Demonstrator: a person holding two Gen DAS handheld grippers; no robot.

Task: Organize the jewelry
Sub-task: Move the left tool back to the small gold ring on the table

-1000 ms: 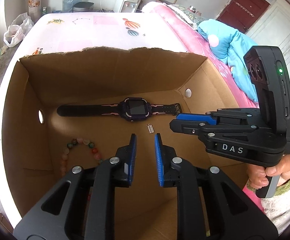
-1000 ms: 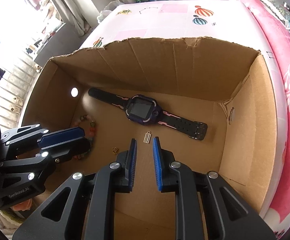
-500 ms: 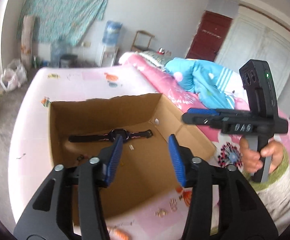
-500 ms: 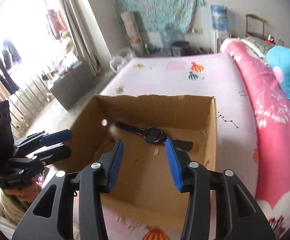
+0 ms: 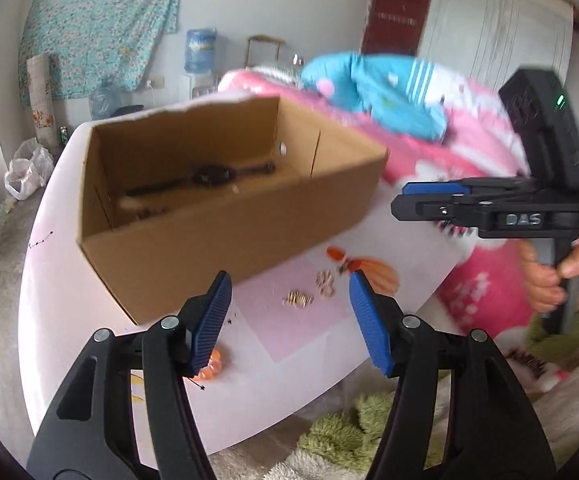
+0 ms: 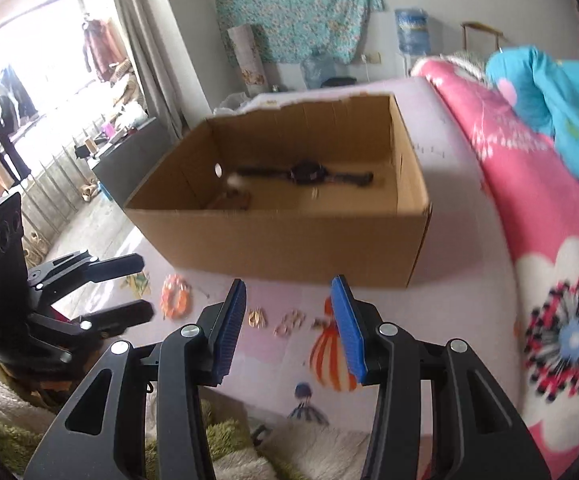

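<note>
both tools are released, jaws wide and holding nothing: the left tool [image 5: 289, 320] and the right tool [image 6: 289, 326] hang over the near edge of the bench [image 5: 69, 300]. the right tool's side reads "das" in the left wrist view. the box [image 5: 217, 236] stands on the bench with the watch [image 6: 307, 172] lying on its floor. outside it, just before its near wall, lie an orange bracelet [image 6: 175, 296] and small gold pieces [image 5: 299, 298]. the picture is blurred.
</note>
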